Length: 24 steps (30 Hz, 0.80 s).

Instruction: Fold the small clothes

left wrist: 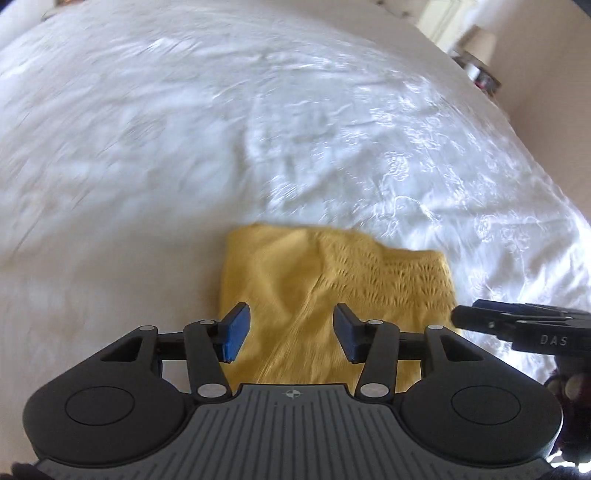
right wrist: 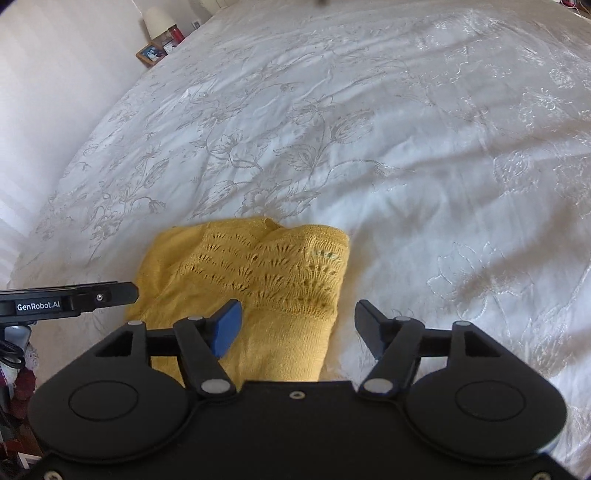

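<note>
A small yellow knitted garment (left wrist: pixel 332 288) lies folded into a compact rectangle on the white bedspread (left wrist: pixel 258 129); it also shows in the right wrist view (right wrist: pixel 258 273). My left gripper (left wrist: pixel 291 332) is open and empty, hovering just above the garment's near edge. My right gripper (right wrist: pixel 299 328) is open and empty over the garment's right near corner. The right gripper shows at the right edge of the left wrist view (left wrist: pixel 458 319), and the left gripper at the left edge of the right wrist view (right wrist: pixel 135 290).
The embroidered white bedspread (right wrist: pixel 369 129) fills both views. A bedside table with a lamp (right wrist: pixel 157 20), a red item and a picture frame (right wrist: pixel 151 53) stands at the far left corner. A pale wall (right wrist: pixel 44 110) runs along the bed's left side.
</note>
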Available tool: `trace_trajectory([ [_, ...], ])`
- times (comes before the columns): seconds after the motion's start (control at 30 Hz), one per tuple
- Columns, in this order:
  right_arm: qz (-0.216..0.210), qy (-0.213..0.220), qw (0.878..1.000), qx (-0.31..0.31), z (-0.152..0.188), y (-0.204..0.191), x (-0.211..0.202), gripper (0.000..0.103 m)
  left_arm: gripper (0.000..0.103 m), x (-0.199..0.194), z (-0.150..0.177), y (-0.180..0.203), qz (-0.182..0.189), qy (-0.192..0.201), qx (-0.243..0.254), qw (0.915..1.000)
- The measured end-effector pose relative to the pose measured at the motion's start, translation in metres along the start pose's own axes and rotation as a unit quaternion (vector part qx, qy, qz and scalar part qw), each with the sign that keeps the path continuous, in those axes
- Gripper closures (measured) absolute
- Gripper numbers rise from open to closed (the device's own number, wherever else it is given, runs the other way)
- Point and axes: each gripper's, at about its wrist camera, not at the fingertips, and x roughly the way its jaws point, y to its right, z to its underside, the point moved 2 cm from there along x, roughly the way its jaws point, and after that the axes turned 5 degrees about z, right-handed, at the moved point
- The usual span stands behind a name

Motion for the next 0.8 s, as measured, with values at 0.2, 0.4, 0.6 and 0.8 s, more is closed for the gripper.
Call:
trace_trajectory([
  [0.2, 0.066, -0.049, 0.997, 0.012, -0.016, 0.030, 0.054, 0.014, 0.047, 0.056, -0.019, -0.007, -0.054, -0.058, 0.021, 0.9966],
  [0.4, 0.055, -0.027, 0.998, -0.010, -0.014, 0.028, 0.036, 0.013, 0.046, 0.029, -0.023, -0.005, -0.061, -0.048, 0.038, 0.9963],
  [0.6, 0.013, -0.022, 0.999, -0.038, 0.022, 0.017, -0.006, 0.011, 0.044, -0.021, 0.020, 0.007, -0.057, -0.037, 0.054, 0.9963],
  [0.8, -0.030, -0.079, 0.992, -0.092, 0.073, -0.009, -0.009, 0.007, 0.044, -0.027, 0.083, 0.003, -0.070, -0.087, 0.050, 0.9924],
])
